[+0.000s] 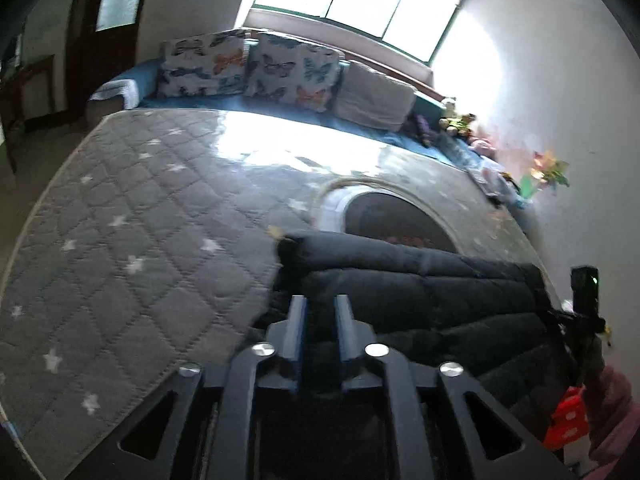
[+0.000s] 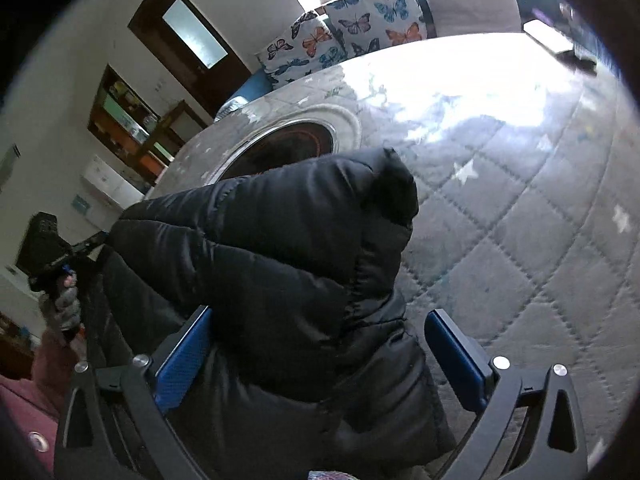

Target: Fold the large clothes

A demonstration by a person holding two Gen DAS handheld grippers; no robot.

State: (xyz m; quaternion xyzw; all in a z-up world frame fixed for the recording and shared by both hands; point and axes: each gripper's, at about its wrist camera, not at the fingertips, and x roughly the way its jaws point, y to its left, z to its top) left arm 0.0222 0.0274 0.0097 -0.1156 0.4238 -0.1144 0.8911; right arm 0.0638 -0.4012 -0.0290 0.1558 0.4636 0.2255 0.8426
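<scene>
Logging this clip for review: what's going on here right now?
A person with a hand-held gripper in each hand is folding a black puffer jacket on a grey quilted mat. The right hand-held gripper stands wide open around the jacket's bulk. The left hand-held gripper is narrowly parted over the jacket, gripping nothing.

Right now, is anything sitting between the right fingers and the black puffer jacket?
Nothing visible. The right gripper stands wide open with the black puffer jacket bulging directly between its fingers, on the grey quilted mat. No other object lies in the gap.
</scene>
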